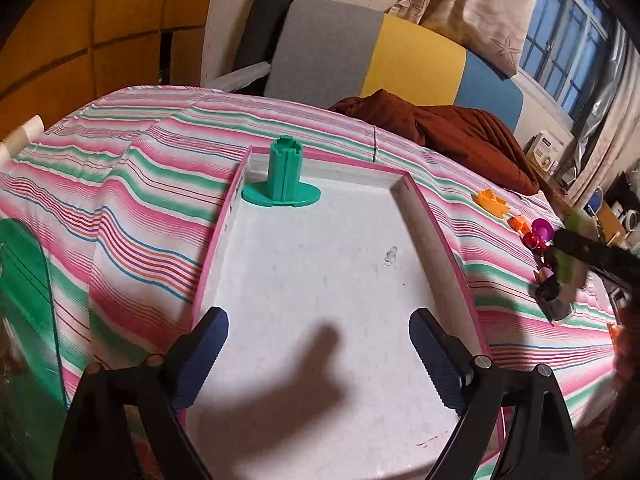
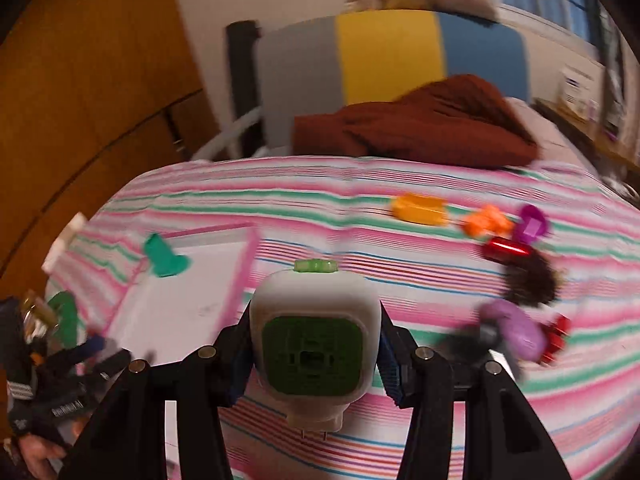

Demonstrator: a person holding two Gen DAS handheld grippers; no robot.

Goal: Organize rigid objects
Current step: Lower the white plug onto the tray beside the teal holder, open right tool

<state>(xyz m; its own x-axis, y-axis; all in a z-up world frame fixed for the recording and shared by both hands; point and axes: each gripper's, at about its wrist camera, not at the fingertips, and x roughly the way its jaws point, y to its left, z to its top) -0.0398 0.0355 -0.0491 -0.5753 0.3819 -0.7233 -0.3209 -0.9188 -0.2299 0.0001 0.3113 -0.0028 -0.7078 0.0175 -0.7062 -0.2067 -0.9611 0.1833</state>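
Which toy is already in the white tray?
Only the green stand, a post on a round base, standing upright in the far corner of the pink-rimmed tray. The orange, purple and red toys lie on the striped bedspread.

Black hand-held gripper – ribbed dark-blue pads, silver pivot screws

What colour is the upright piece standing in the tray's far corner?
Teal green piece, in the pink-rimmed tray; clearest in the left wrist view.
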